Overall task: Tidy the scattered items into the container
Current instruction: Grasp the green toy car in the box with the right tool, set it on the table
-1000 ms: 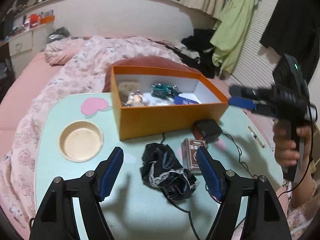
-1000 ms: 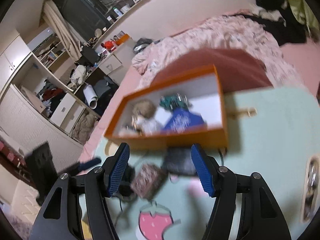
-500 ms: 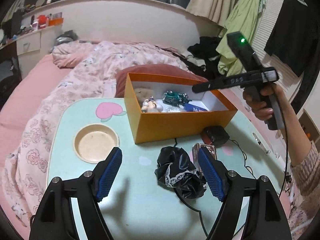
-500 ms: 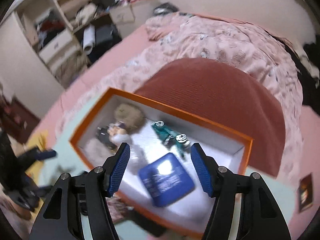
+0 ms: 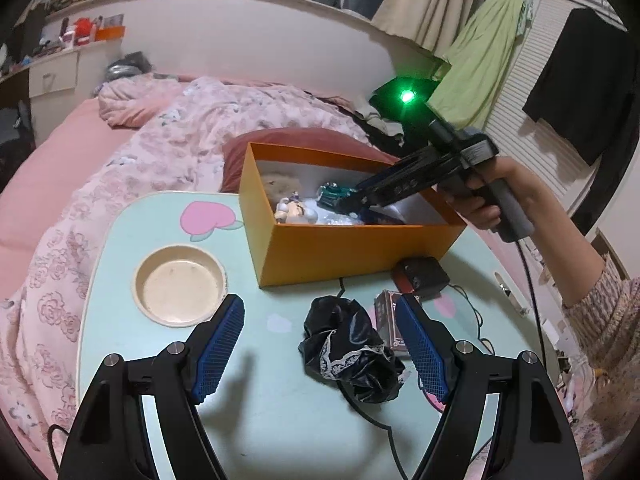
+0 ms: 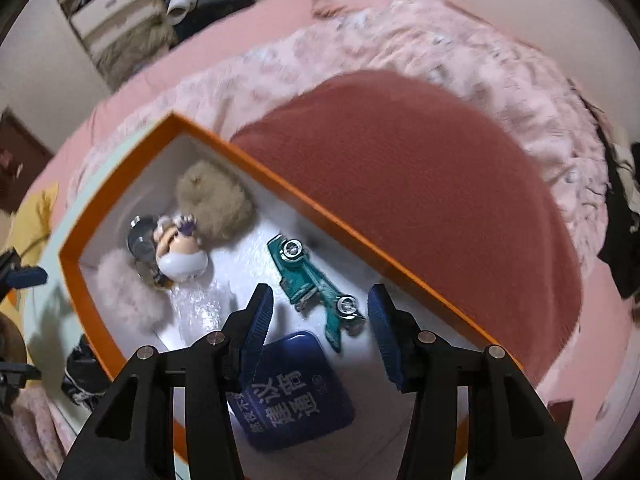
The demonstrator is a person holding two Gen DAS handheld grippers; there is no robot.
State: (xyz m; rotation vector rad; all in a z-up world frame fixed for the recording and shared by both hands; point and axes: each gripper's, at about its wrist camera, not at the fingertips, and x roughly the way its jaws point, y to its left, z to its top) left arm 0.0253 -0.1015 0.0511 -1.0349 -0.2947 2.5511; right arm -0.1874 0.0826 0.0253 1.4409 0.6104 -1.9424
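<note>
An orange box (image 5: 344, 248) stands on the mint table (image 5: 280, 420). Inside lie a teal toy car (image 6: 308, 276), a blue tin (image 6: 296, 392), a small figurine (image 6: 180, 252) and a beige fluffy ball (image 6: 212, 204). My right gripper (image 6: 320, 294) points down into the box above the car, its jaws closing with nothing pressed between them; the left wrist view shows it (image 5: 352, 206) at the box's right half. My left gripper (image 5: 319, 304) hangs open over the table. A crumpled black cloth (image 5: 348, 348) lies between its fingers, a small patterned card box (image 5: 386, 312) by the right one.
A black charger (image 5: 420, 276) with its cable lies in front of the box. A round cream cup recess (image 5: 180, 284) sits in the table's left part. Pink bedding (image 5: 160, 140) and a dark red cushion (image 6: 420, 180) lie behind the box. A person's hand (image 5: 480, 200) holds the right gripper.
The right gripper swung from the table's right side over the box and tipped down into it, its jaws narrowing. The left gripper has hardly moved.
</note>
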